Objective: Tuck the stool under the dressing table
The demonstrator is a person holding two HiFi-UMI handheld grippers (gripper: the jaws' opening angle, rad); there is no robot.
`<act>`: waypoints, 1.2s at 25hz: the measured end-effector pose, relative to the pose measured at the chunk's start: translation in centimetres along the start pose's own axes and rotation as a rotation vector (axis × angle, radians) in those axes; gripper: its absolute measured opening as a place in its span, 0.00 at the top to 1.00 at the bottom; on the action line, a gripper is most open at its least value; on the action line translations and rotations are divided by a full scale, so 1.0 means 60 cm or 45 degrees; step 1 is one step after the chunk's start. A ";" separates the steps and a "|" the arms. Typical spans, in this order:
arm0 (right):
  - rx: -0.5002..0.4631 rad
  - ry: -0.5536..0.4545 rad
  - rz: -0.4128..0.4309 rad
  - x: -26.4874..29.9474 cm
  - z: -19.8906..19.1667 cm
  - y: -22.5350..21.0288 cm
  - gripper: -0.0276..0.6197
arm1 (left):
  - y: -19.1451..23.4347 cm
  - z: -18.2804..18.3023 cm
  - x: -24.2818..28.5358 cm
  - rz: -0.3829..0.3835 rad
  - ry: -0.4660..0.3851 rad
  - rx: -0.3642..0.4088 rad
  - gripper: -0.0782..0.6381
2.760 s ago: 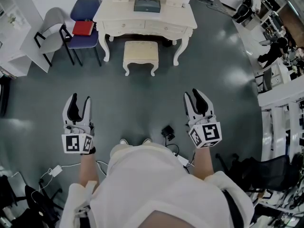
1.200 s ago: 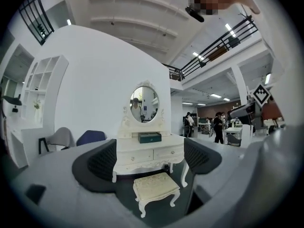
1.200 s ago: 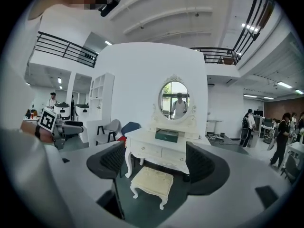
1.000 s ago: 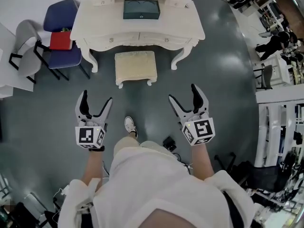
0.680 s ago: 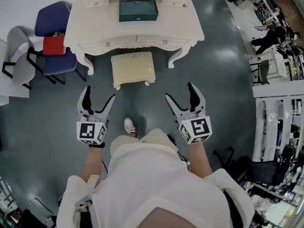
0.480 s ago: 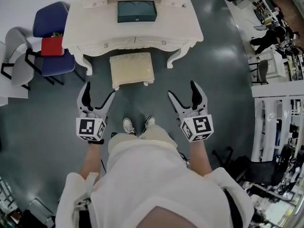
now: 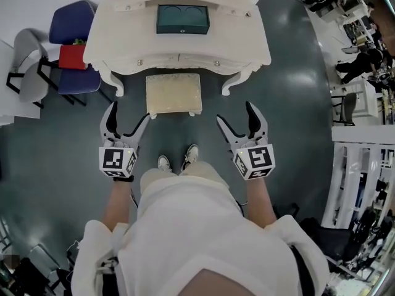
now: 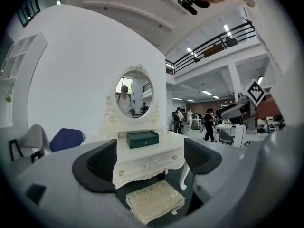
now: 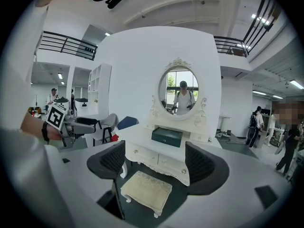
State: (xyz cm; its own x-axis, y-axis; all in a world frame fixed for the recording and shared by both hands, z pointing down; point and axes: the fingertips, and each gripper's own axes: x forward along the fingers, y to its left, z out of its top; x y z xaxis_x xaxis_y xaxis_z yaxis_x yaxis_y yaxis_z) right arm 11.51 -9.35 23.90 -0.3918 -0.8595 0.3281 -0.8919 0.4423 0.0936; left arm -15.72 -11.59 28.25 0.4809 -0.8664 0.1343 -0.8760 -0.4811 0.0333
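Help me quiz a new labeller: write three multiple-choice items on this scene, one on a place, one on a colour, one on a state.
1. Where does the cream cushioned stool stand?
A. On the floor in front of the white dressing table, between its front legs.
B. On the tabletop.
C. On the blue chair.

2. What colour is the rectangular box on the tabletop?
A. Red.
B. Dark green.
C. Yellow.

3. How are the left gripper and right gripper?
A. Both shut on the stool.
B. Left open, right shut.
C. Both open, holding nothing.

Answers: 1 A, the head view shows it on the floor at the table's front edge. 2 B, every view shows the box dark green. 3 C, each gripper view shows its jaws apart with nothing between them.
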 end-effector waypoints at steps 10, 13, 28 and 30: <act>-0.016 0.142 0.120 0.083 -0.096 -0.038 0.37 | -0.002 -0.085 0.063 0.036 0.158 0.064 0.29; -0.070 0.171 0.126 0.117 -0.123 -0.037 0.37 | 0.000 -0.124 0.084 0.035 0.212 0.054 0.30; -0.077 0.421 0.250 0.252 -0.406 -0.017 0.41 | 0.018 -0.381 0.176 0.041 0.397 0.080 0.32; -0.033 0.489 0.267 0.272 -0.472 -0.014 0.41 | 0.016 -0.437 0.187 0.016 0.466 0.140 0.32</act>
State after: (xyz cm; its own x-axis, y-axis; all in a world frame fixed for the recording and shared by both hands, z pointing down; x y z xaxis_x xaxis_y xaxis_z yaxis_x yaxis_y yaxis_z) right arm 12.23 -16.50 55.77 -0.4473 -0.5948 0.6679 -0.7941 0.6077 0.0094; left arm -12.12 -18.26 55.75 0.4078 -0.7769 0.4798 -0.8633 -0.4992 -0.0746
